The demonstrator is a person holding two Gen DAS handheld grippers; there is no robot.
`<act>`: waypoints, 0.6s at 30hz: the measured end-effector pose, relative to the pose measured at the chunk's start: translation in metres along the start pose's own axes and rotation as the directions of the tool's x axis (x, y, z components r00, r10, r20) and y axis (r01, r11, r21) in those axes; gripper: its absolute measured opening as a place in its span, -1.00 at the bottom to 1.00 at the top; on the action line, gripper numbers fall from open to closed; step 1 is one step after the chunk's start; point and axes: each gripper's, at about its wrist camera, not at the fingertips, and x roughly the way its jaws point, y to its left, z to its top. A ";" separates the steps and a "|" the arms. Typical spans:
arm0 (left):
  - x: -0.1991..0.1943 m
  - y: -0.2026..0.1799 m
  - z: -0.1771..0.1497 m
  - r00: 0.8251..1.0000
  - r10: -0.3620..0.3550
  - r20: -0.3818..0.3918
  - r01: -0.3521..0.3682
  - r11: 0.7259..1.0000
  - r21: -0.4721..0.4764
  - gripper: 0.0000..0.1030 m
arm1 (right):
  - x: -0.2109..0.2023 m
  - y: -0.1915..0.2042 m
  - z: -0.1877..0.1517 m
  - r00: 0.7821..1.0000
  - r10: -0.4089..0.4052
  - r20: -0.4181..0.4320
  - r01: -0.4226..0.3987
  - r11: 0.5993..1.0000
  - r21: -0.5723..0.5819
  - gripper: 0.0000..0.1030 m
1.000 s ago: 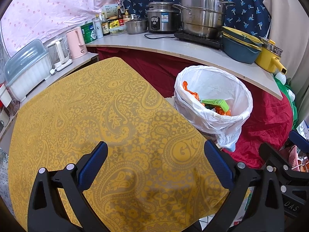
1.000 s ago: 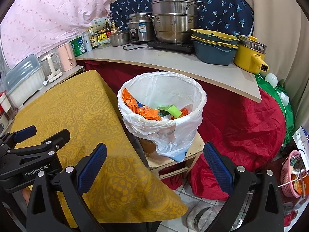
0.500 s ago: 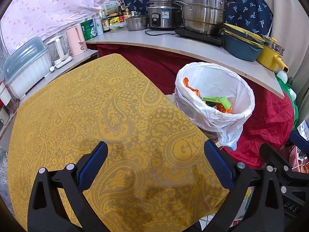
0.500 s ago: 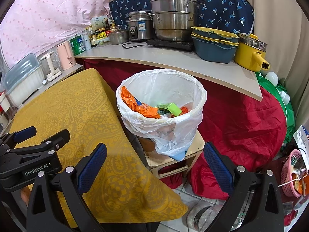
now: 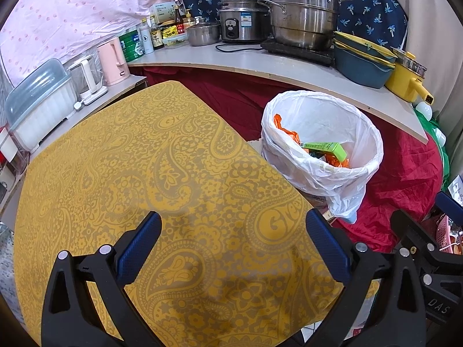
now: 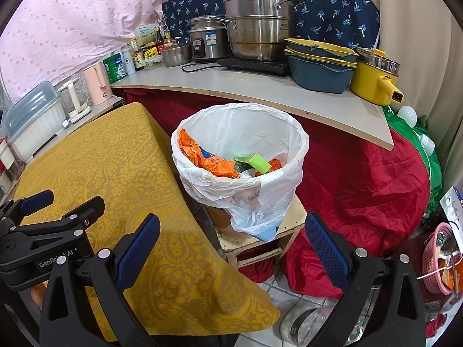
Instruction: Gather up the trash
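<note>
A bin lined with a white plastic bag (image 5: 341,173) (image 6: 260,190) stands on a low wooden stool to the right of the table. Inside lie orange wrappers (image 6: 214,162) (image 5: 285,131) and a green carton (image 5: 327,148) (image 6: 254,162). My left gripper (image 5: 233,245) hovers open over the yellow paisley tablecloth (image 5: 144,173), with nothing between its fingers. My right gripper (image 6: 231,247) is open and empty too, held in front of the bin near the table's corner. The left gripper's body (image 6: 43,231) shows at the left of the right wrist view.
A counter (image 6: 260,89) behind the bin holds steel pots (image 6: 257,29), stacked basins (image 6: 321,63), a yellow pot (image 6: 376,78), bottles and kettles. Red cloth (image 6: 361,190) drapes below it. A pink basket (image 6: 439,257) and a glass jar (image 6: 315,324) sit on the floor at right.
Both views have drifted slightly lower and closer toward the table and bin. Both grippers stay open and empty.
</note>
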 end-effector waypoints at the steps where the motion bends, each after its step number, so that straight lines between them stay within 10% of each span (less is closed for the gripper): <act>1: 0.000 0.000 0.000 1.000 0.002 -0.001 -0.002 1.000 0.001 0.85 | 0.000 0.000 0.000 1.000 0.000 0.000 0.000 1.000 0.001 0.88; 18: 0.007 -0.003 -0.001 1.000 0.004 -0.008 -0.003 1.000 0.016 0.85 | 0.007 -0.003 -0.003 1.000 0.002 -0.009 -0.002 1.000 0.009 0.88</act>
